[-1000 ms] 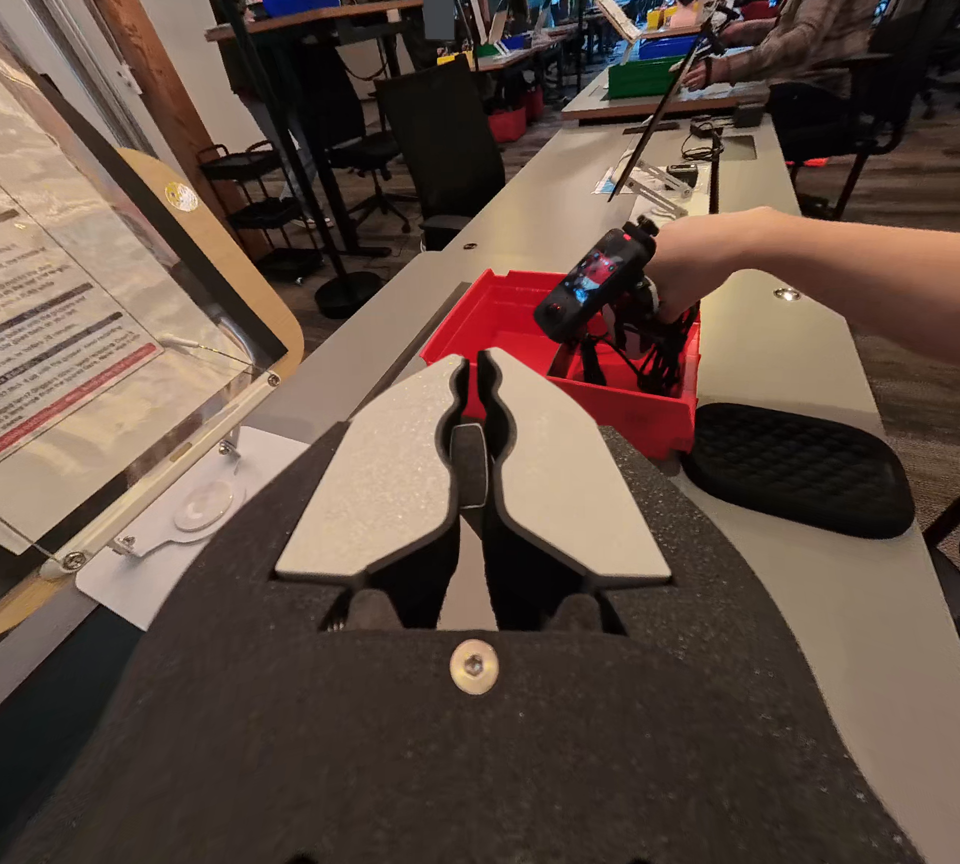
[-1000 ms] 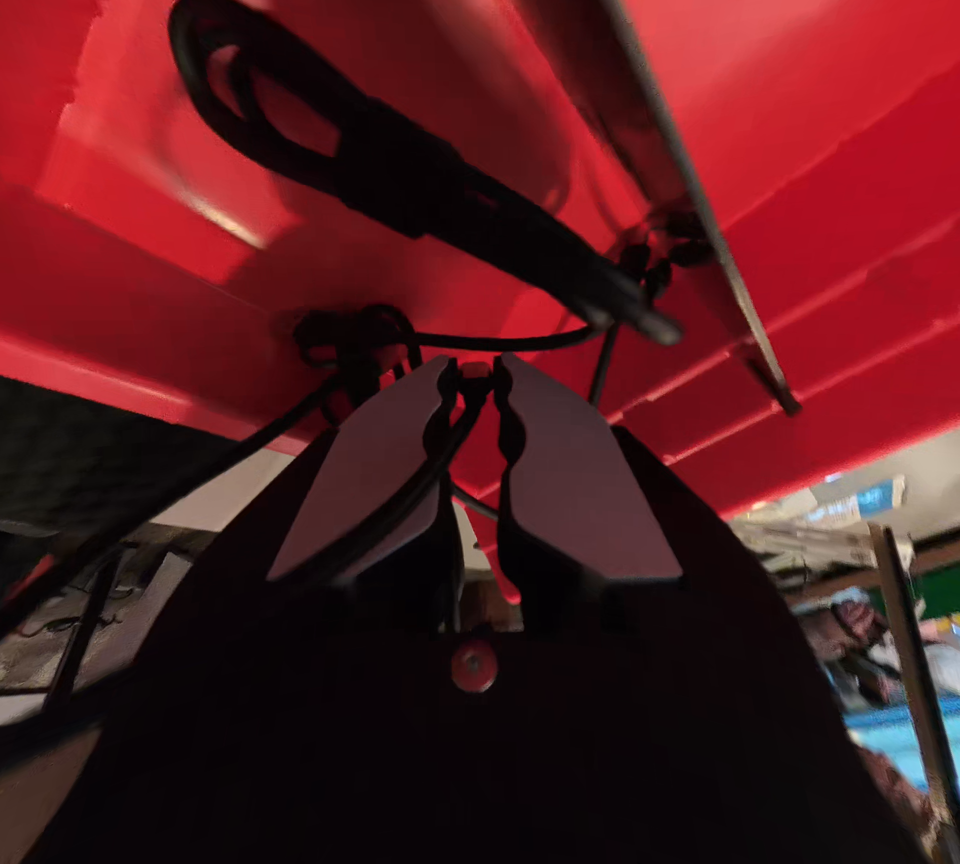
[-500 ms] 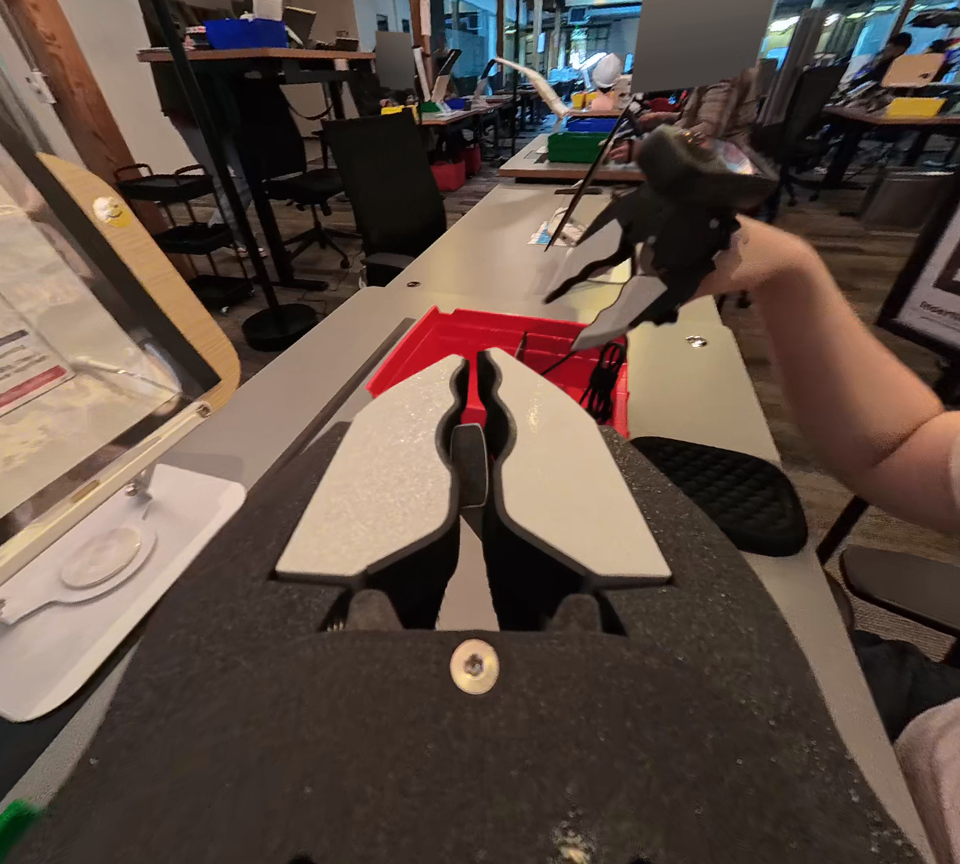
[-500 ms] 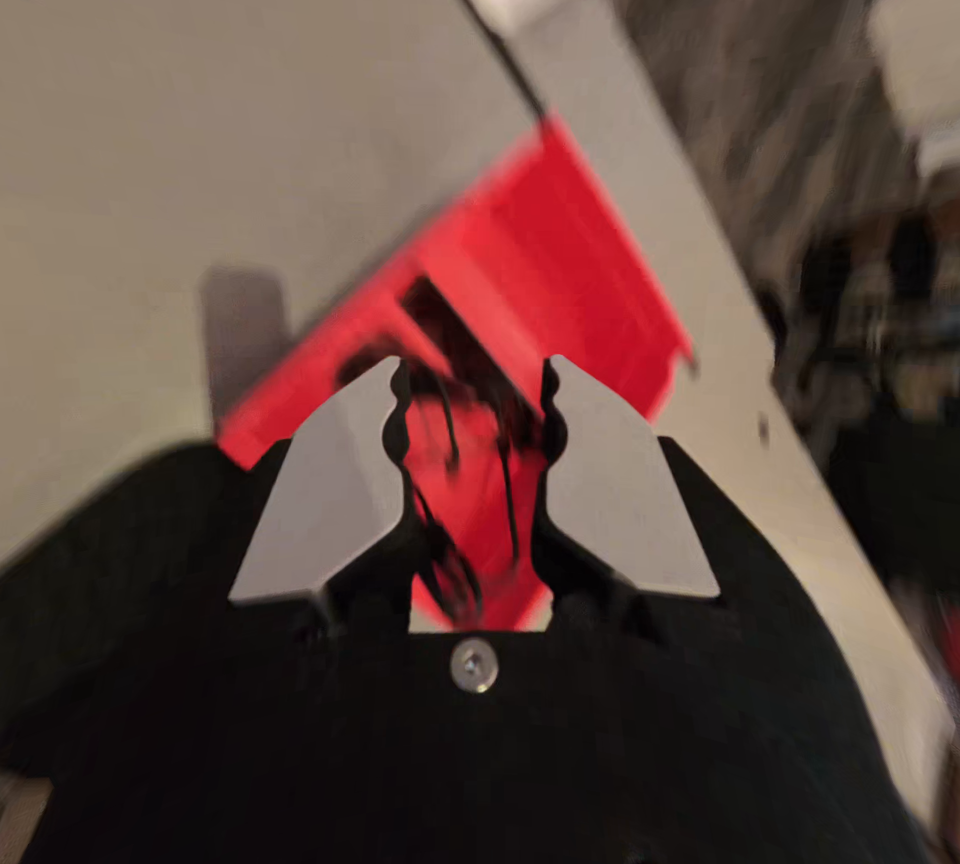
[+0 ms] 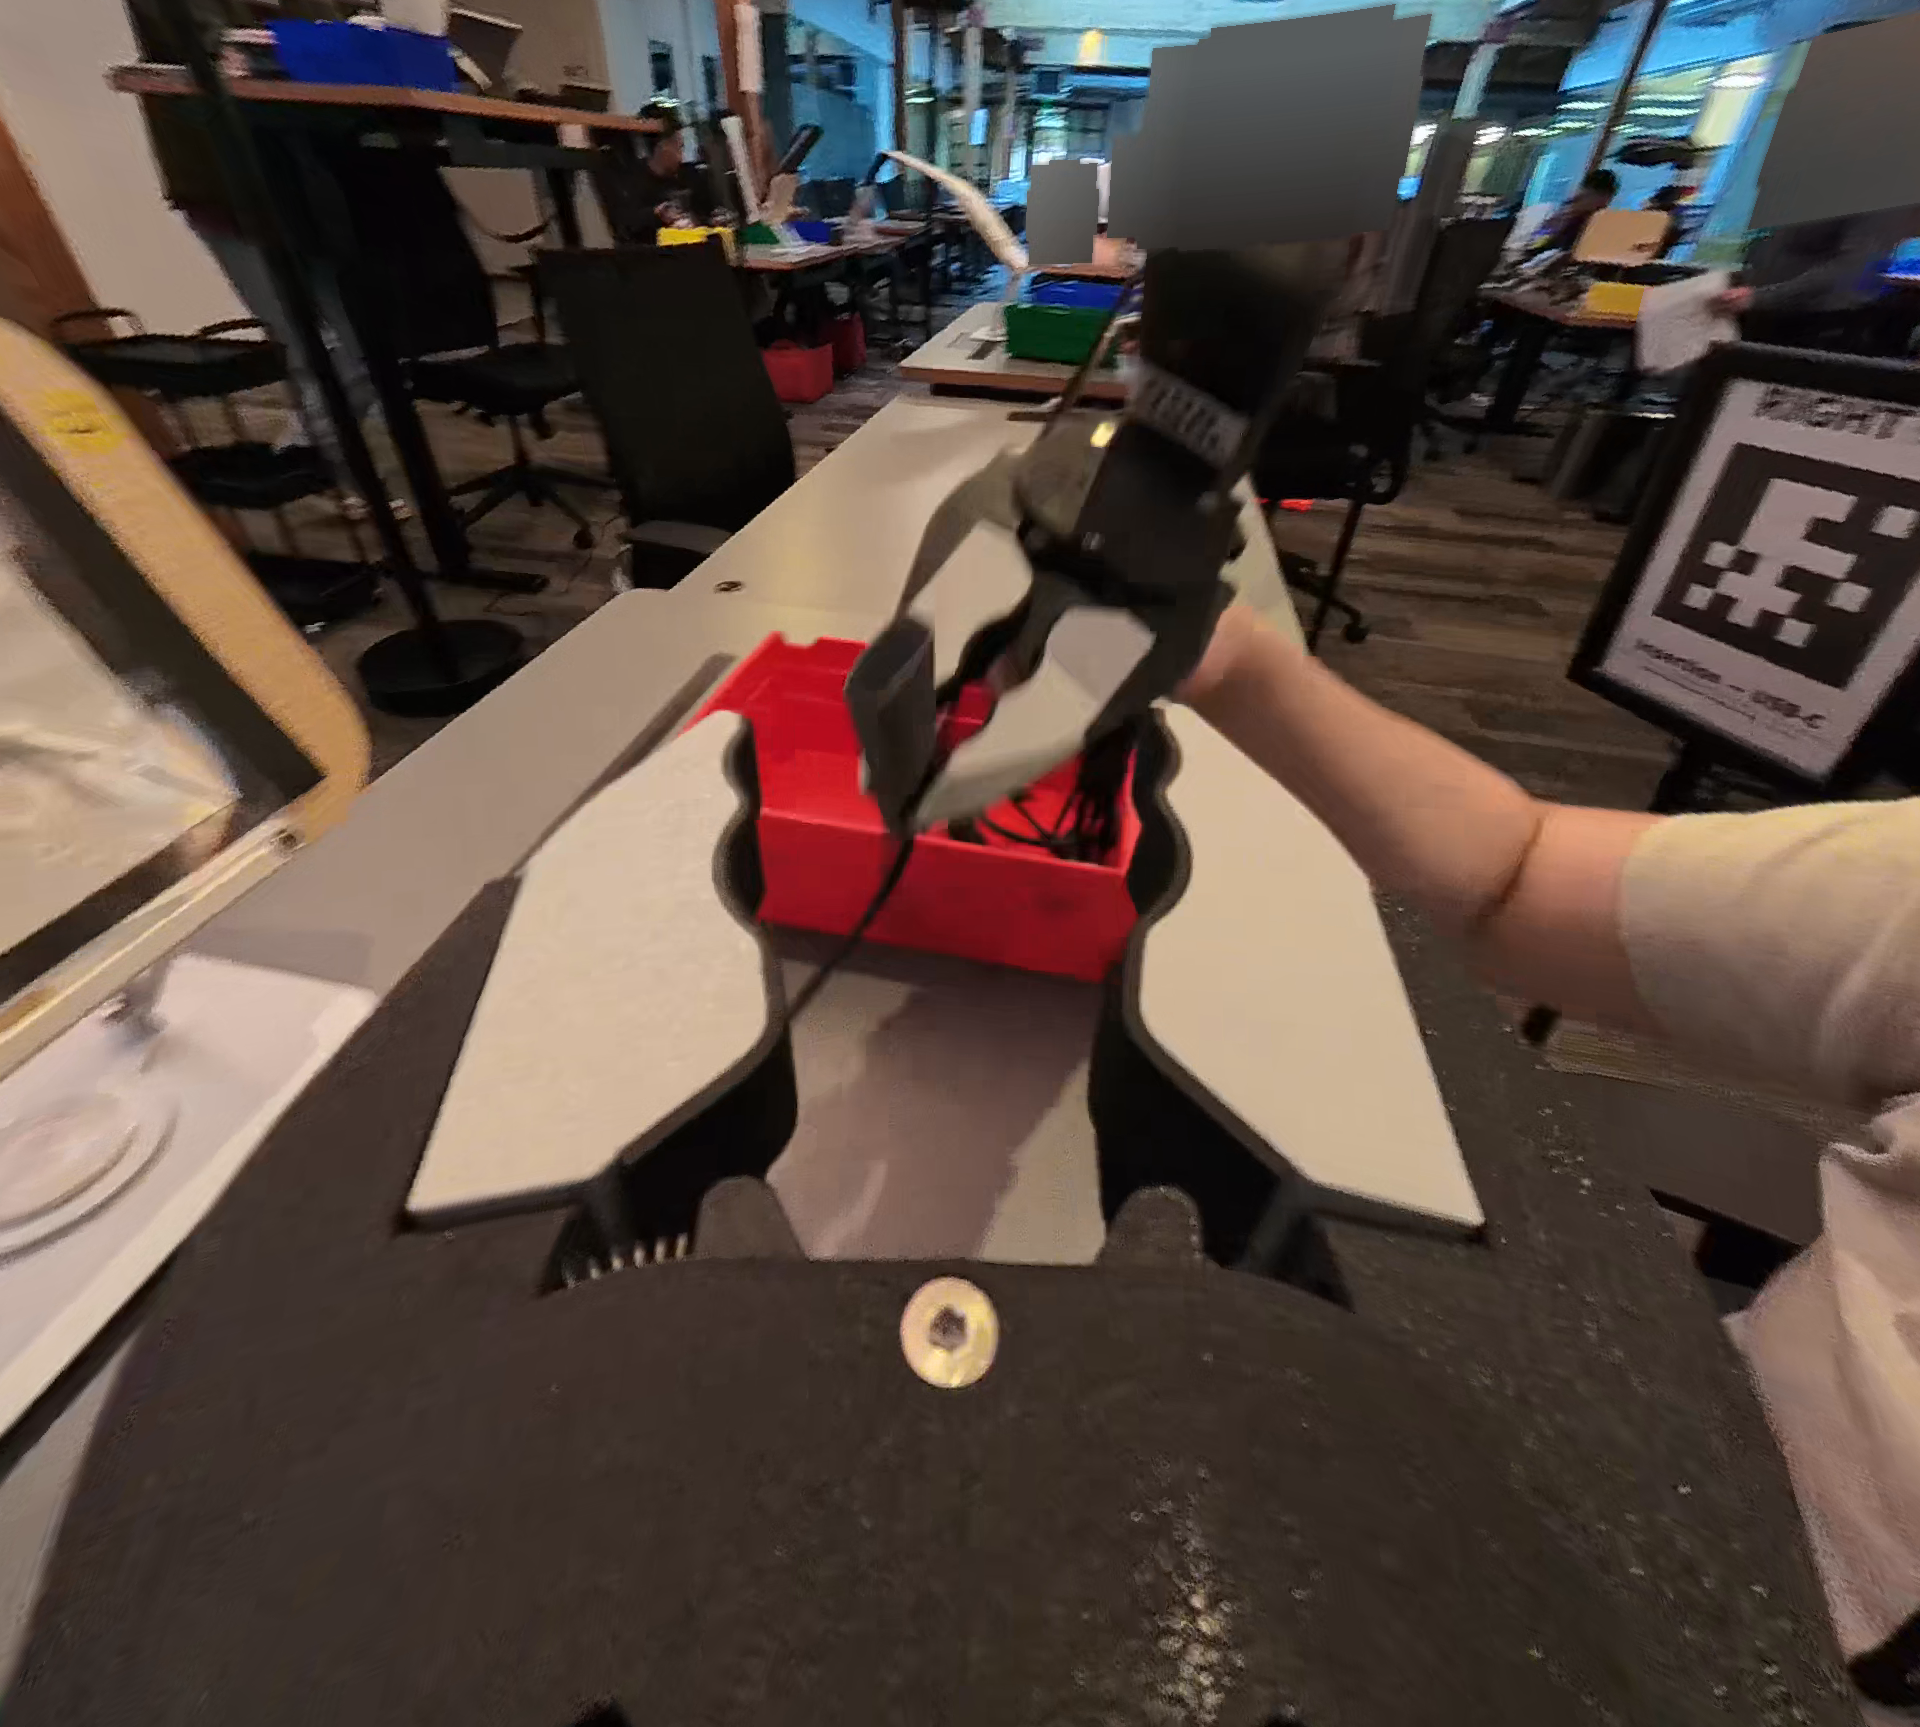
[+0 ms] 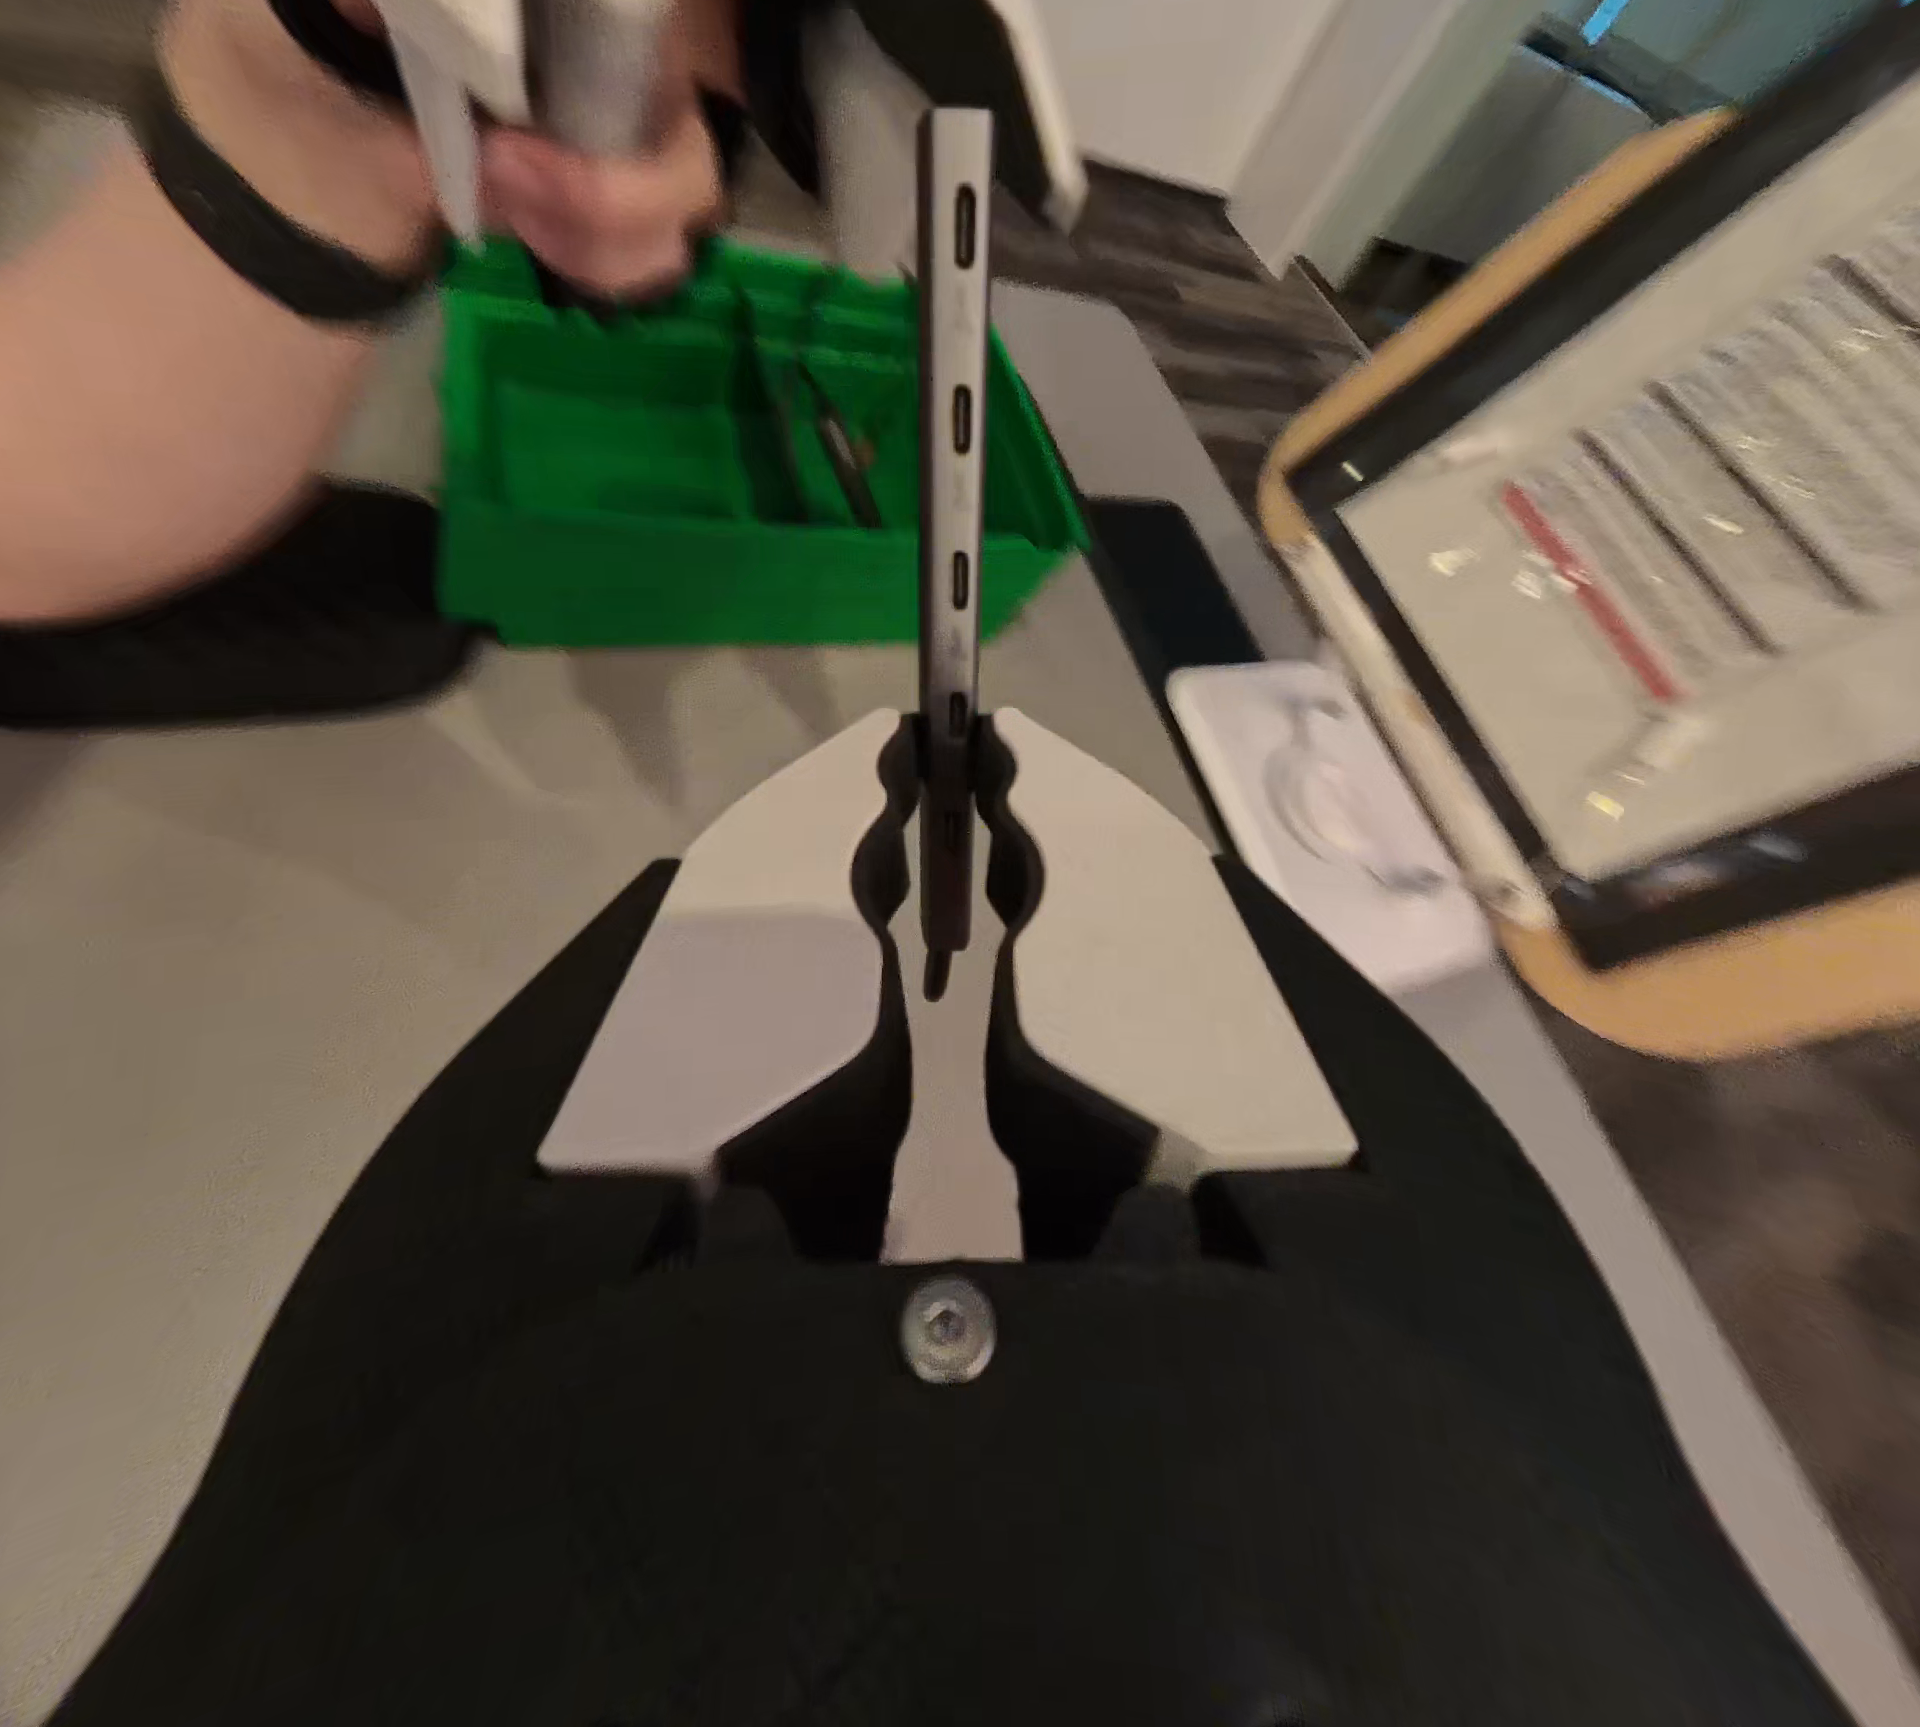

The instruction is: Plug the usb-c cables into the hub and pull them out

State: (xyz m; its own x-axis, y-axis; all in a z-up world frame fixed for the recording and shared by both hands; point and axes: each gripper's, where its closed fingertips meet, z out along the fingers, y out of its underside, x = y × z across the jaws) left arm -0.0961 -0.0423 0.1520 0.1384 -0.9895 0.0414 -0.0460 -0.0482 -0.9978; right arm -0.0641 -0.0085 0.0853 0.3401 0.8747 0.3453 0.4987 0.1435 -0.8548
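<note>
My right gripper [image 6: 948, 727] is shut on a slim grey hub [image 6: 954, 389]. The hub stands edge-on out of the jaws and shows a row of several ports. In the left wrist view the right gripper [image 5: 920, 742] holds the hub [image 5: 888, 701] in the air above a red bin [image 5: 935, 908]. A thin black cable [image 5: 862, 919] hangs from the hub. More black cables [image 5: 1091, 804] lie in the red bin. My left gripper [image 5: 948, 794] is open wide and empty, just in front of the red bin and below the hub.
A green bin [image 6: 727, 555] with dark items stands on the grey table [image 6: 312, 898]. A framed sheet on a white base [image 6: 1330, 804] leans at the table's side [image 5: 156, 742]. A standing sign [image 5: 1766, 576] is at the right. Chairs and desks fill the room behind. About 9 cm separates my left fingertips from my right.
My left gripper has opened wide from shut. My right gripper left the red bin, stood open above it half a second ago, and is now shut on the hub, held up facing the left gripper.
</note>
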